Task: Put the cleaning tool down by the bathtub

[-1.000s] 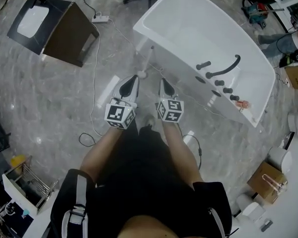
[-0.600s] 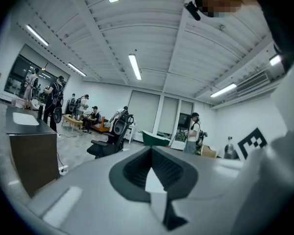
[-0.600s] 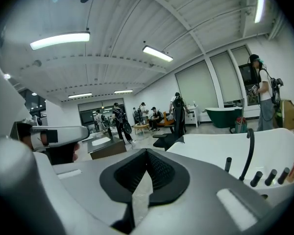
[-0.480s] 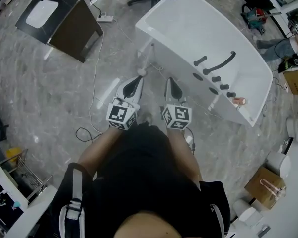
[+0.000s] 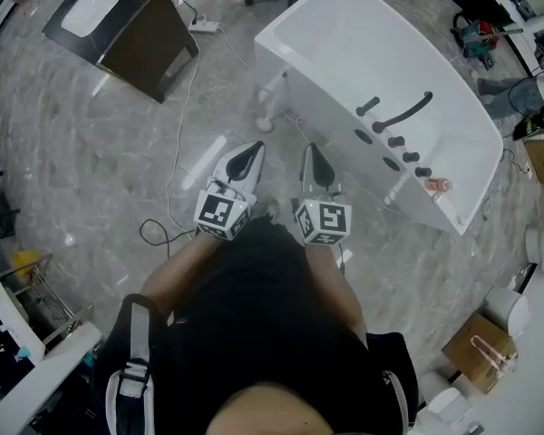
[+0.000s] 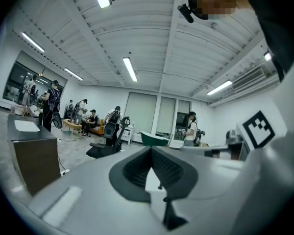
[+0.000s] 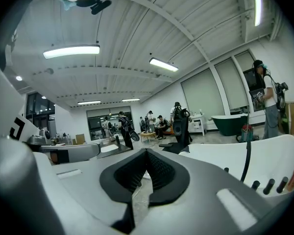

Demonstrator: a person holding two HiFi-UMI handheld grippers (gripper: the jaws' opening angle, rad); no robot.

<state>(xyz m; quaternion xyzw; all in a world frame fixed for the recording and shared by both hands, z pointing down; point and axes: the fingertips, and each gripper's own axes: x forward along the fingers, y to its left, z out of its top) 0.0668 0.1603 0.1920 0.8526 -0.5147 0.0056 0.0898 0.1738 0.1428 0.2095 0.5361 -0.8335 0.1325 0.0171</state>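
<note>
Grey marbled floor [image 5: 91, 179] with white bathtub [image 5: 344, 53], dark sink cabinet [image 5: 150, 43] and loose black cable [image 5: 148, 233] on it.

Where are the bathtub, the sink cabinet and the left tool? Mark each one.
bathtub [image 5: 349, 54], head view, bare inner wall of the basin.
sink cabinet [image 5: 150, 48], head view, its brown side panel.
left tool [image 5: 253, 147], head view, midway between its fingertips.

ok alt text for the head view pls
Seen from above, a person's left gripper and right gripper, grey and white, both shut and empty, hover above a grey marbled floor beside a white freestanding bathtub with black fittings.
</note>
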